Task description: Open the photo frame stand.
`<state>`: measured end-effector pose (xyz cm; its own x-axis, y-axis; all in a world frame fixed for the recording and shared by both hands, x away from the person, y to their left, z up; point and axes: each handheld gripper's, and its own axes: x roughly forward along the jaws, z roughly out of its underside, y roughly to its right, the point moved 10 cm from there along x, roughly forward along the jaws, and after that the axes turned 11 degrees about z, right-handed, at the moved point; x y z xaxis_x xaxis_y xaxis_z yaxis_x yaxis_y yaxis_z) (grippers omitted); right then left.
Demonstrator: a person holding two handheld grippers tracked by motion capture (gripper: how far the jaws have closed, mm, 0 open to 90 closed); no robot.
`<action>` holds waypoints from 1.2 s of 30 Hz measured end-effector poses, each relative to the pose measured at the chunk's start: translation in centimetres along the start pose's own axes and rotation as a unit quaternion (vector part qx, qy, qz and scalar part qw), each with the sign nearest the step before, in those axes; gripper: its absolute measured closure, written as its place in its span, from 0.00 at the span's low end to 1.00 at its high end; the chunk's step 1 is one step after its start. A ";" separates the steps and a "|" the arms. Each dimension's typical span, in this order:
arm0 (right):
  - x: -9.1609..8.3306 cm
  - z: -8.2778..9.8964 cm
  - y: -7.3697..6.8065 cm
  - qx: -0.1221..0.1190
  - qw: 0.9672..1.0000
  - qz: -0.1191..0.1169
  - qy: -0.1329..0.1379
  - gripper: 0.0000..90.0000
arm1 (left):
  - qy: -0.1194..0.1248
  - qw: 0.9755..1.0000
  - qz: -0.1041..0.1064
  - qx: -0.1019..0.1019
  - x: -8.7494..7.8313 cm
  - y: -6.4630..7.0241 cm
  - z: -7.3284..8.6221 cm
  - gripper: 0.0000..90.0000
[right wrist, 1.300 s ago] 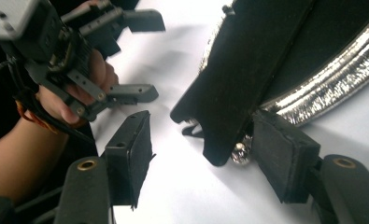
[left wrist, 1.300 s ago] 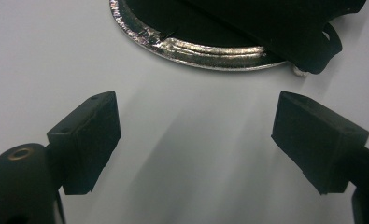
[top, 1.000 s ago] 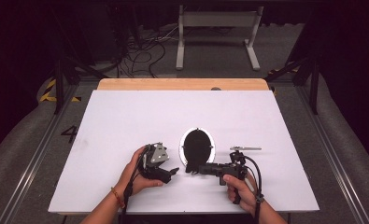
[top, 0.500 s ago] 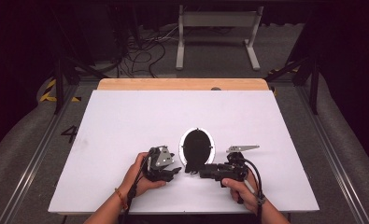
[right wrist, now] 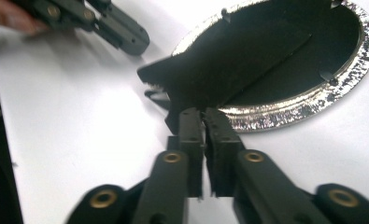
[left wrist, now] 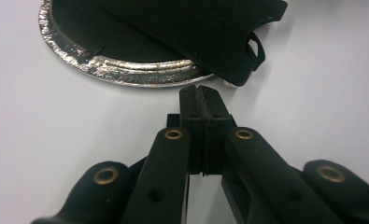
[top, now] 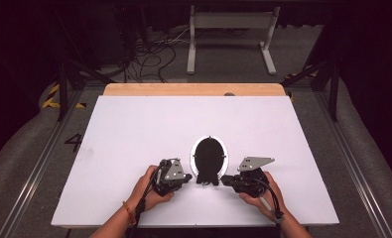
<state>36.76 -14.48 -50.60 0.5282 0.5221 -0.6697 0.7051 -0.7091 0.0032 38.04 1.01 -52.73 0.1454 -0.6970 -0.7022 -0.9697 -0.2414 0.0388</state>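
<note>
Oval frame [top: 209, 156] lies face-down at lower centre, black stand [right wrist: 229, 65] raised. Left gripper [left wrist: 202, 93] closed empty; right gripper [right wrist: 203, 114] closed beside the stand, grip unclear. Frame could be skidded.

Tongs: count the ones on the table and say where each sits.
2. The left tongs sit at the oval frame's near-left edge; the right tongs sit at its near-right edge.

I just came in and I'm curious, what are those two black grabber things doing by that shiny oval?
A person holds a gripper in each hand beside an oval silver picture frame lying face down on the white table. Both the left gripper and right gripper have just closed. They sit at the frame's black back stand, near its bottom edge.
</note>
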 end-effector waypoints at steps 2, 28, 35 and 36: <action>0.1 0.2 -0.1 -0.025 1.000 0.011 -0.009 1.00 | -0.002 1.000 0.002 0.000 0.0 0.2 0.0 1.00; 1.3 1.2 -1.4 -0.144 0.983 0.051 -0.099 1.00 | -0.011 1.000 0.016 -0.001 1.1 0.5 -0.4 1.00; 1.5 1.1 -1.4 -0.122 0.989 0.039 -0.075 0.98 | -0.001 1.000 0.021 -0.013 1.2 0.4 -0.5 1.00; 1.6 1.0 -1.4 -0.115 0.990 0.041 -0.068 0.98 | 0.000 1.000 0.026 -0.012 1.3 0.5 -0.5 1.00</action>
<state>36.11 -13.13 -52.43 0.5303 0.3886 -0.7535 0.7599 -0.6119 0.2193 37.84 -0.35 -53.26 0.0947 -0.7083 -0.6995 -0.9711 -0.2205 0.0918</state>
